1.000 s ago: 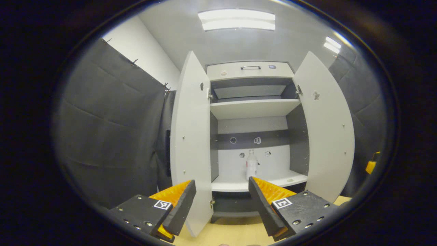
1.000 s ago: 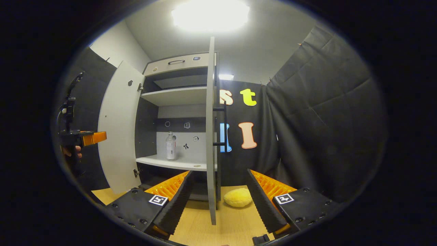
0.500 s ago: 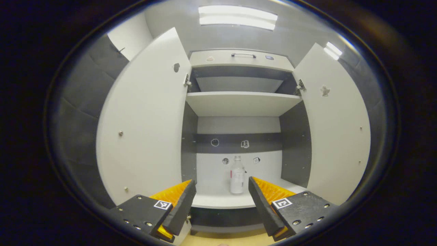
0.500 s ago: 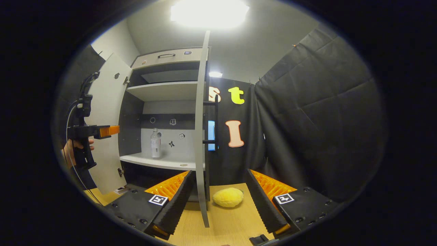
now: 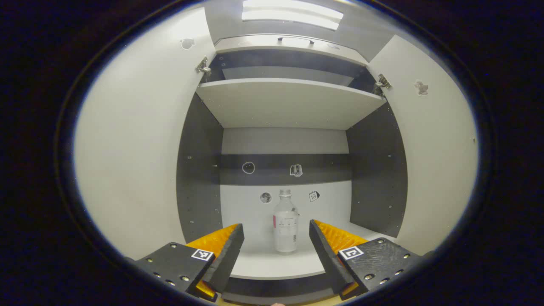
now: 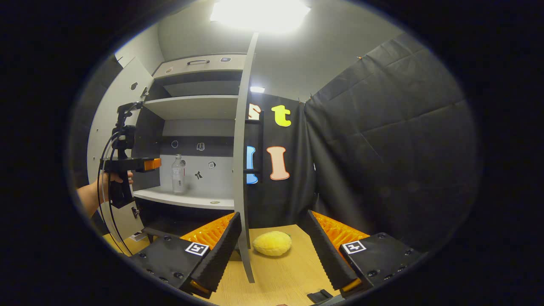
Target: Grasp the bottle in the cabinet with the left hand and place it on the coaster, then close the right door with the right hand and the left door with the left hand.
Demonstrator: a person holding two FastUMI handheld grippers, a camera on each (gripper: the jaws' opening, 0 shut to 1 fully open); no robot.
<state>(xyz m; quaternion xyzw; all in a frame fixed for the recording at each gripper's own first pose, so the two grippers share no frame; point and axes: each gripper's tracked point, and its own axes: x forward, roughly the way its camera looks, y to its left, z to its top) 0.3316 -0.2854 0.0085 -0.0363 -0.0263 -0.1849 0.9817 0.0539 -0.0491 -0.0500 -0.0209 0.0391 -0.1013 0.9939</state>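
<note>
A clear plastic bottle (image 5: 285, 223) with a white cap stands upright on the cabinet's lower shelf (image 5: 276, 263). My left gripper (image 5: 276, 238) is open and level with the bottle, which sits a short way beyond its orange fingers. The right gripper view shows the bottle (image 6: 178, 174) on that shelf and the left gripper (image 6: 146, 164), held by a hand, just left of it. My right gripper (image 6: 272, 238) is open and empty, low over the wooden table, with the edge of the open right door (image 6: 240, 170) straight ahead. The left door (image 5: 136, 140) stands open too.
A yellow round object (image 6: 272, 243) lies on the wooden table (image 6: 280, 276) in front of my right gripper. The cabinet has an upper shelf (image 5: 289, 102) and a drawer with a handle (image 6: 197, 62) on top. Black cloth walls stand behind and to the right.
My left gripper has moved forward between the open doors toward the bottle, which now looks larger and sits between the fingers' lines. The right gripper has shifted slightly right, staying open.
</note>
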